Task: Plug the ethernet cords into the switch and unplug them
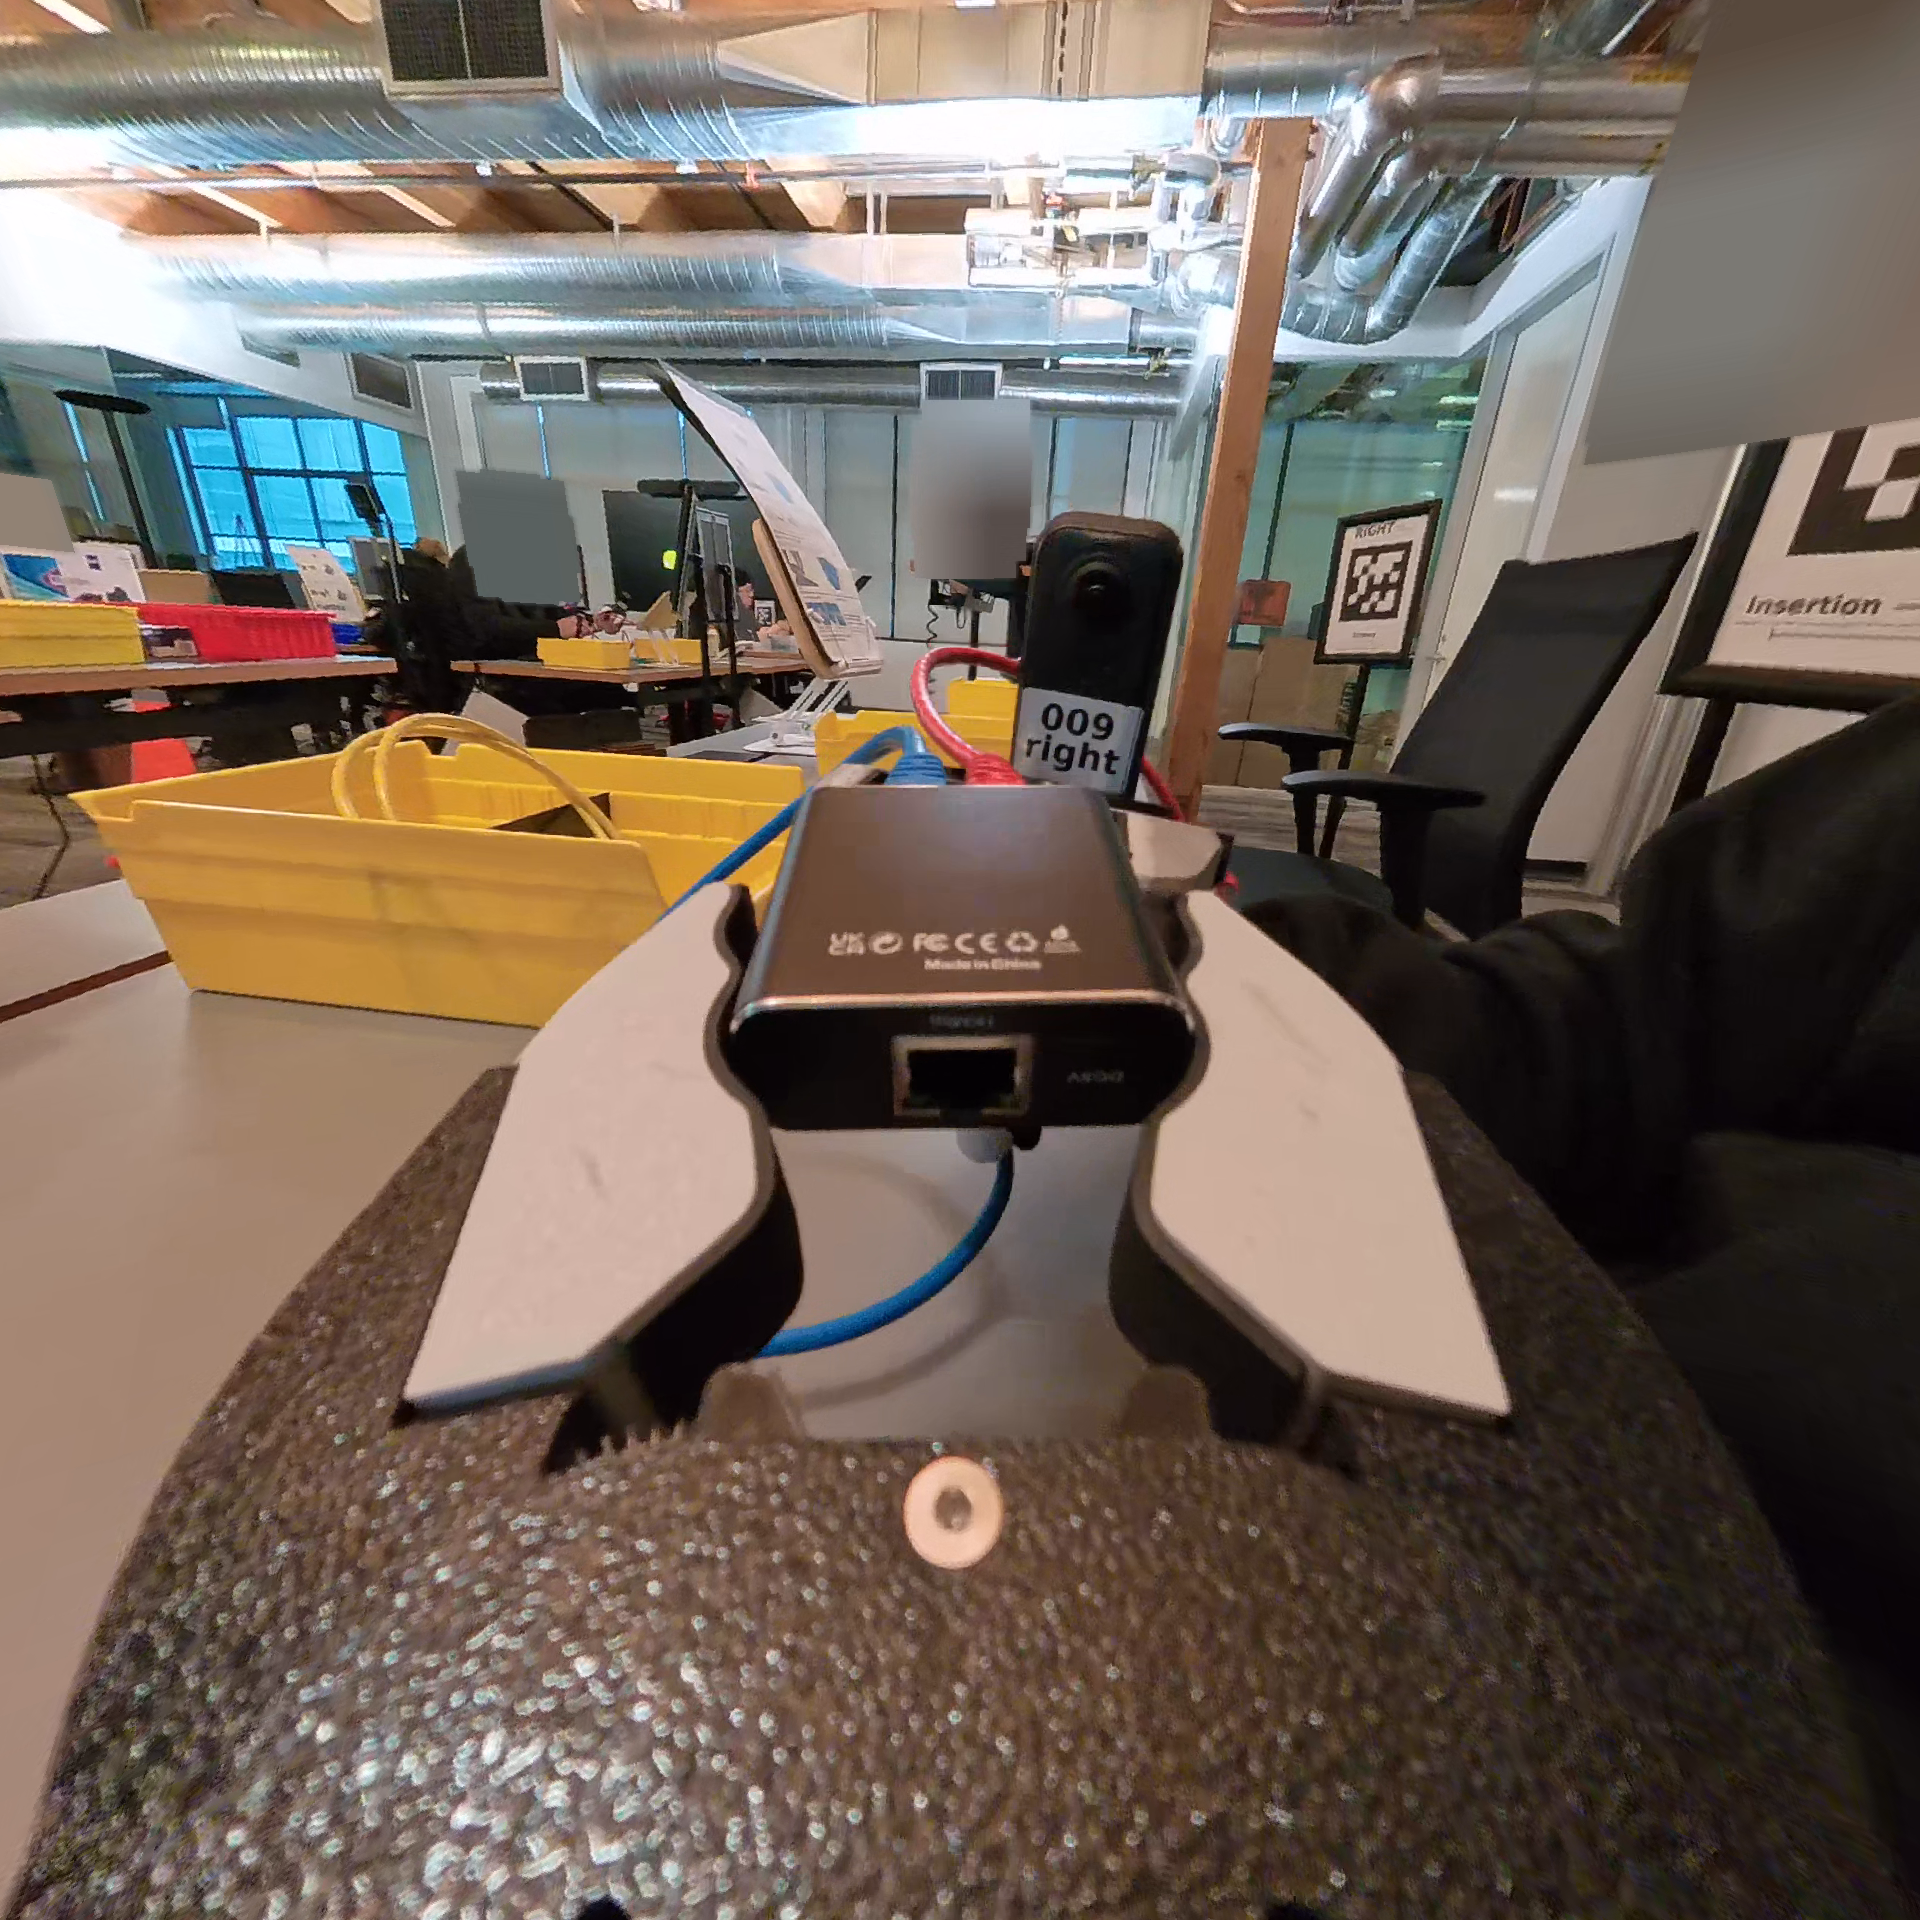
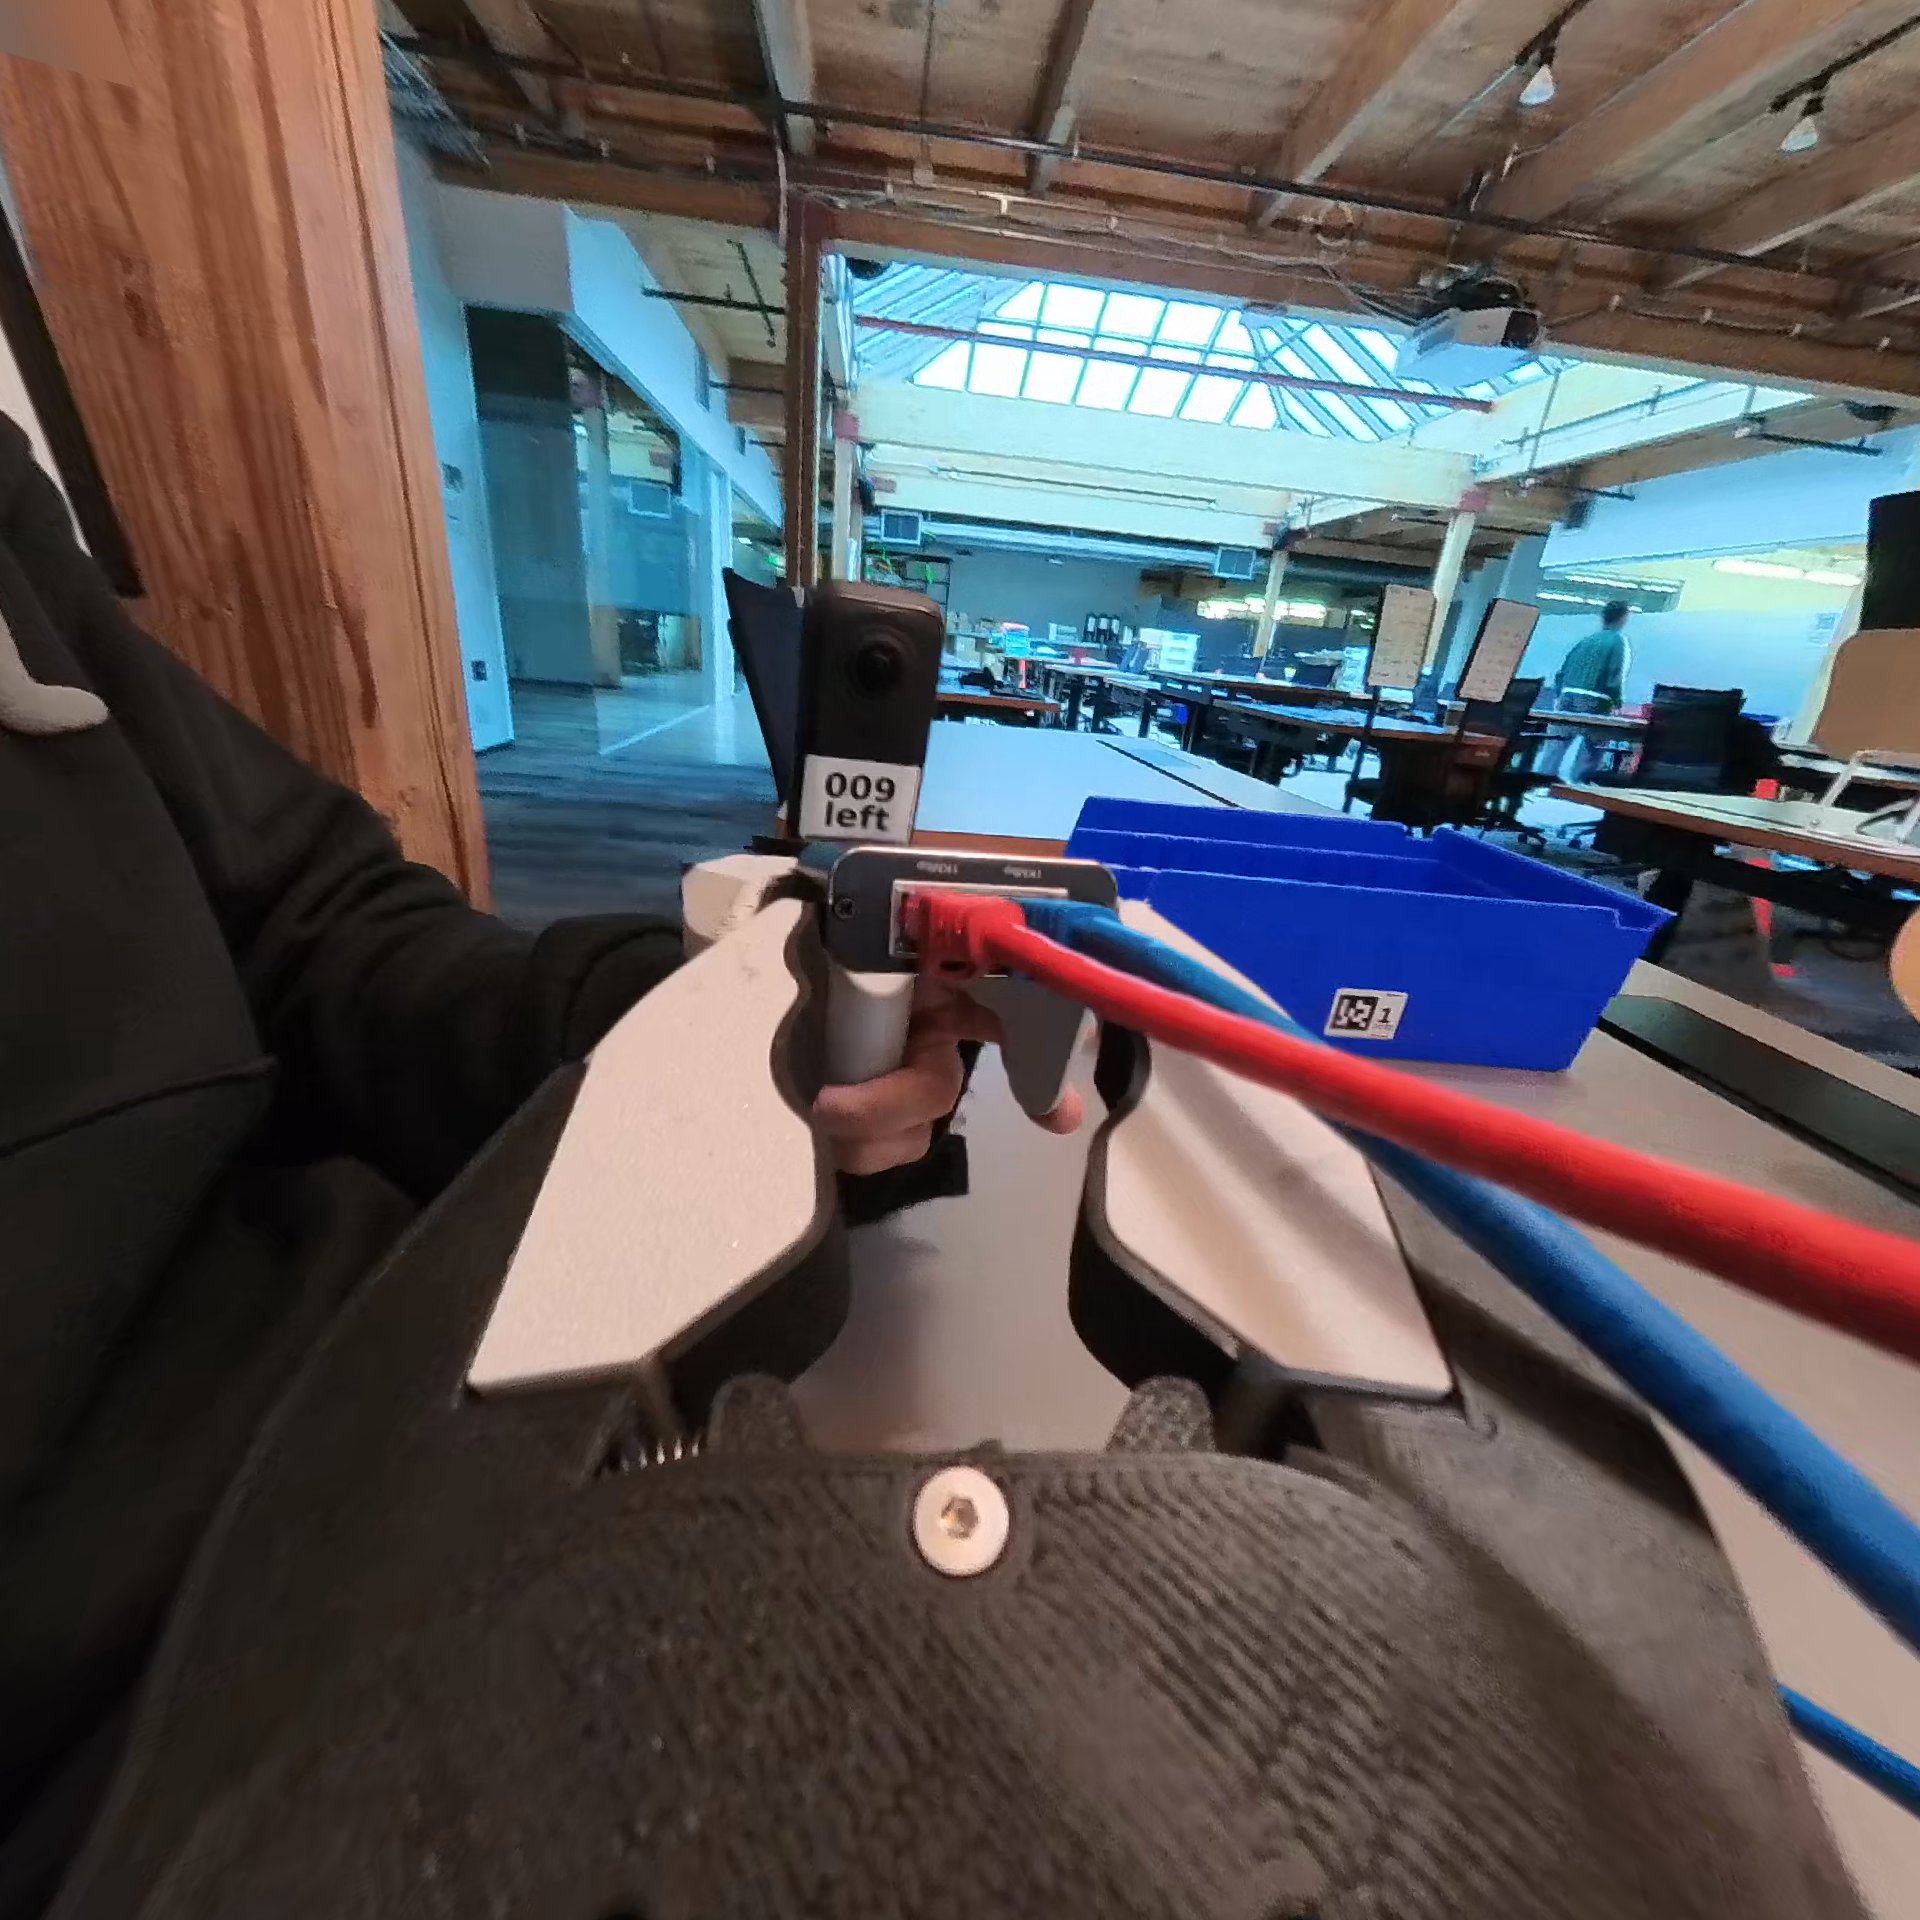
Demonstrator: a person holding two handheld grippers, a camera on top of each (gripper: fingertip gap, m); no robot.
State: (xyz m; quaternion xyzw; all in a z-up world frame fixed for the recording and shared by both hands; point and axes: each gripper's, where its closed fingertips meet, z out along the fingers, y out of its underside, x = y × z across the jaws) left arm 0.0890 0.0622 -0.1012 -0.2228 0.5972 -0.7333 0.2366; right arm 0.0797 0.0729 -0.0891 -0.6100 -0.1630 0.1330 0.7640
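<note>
Yellow plastic forms the bin point(image 1: 416, 883) seen behind the switch point(image 1: 961, 966), which is clamped between the left gripper point(image 1: 961, 935) fingers above the table point(image 1: 208, 1143). Facing the switch, the right gripper point(image 2: 961, 1023) is spread, holding nothing. Red cord point(image 2: 1351, 1091) and blue cord point(image 2: 1558, 1278) are plugged in.

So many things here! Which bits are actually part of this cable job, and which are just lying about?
Part of the job:
- black switch, clamped in the left hand-held gripper
- red cord, plugged in
- blue cord, plugged in
- right hand-held gripper, open, facing the plugs

Just lying about:
- yellow bin holding a yellow cord
- blue bin
- black chair
</note>
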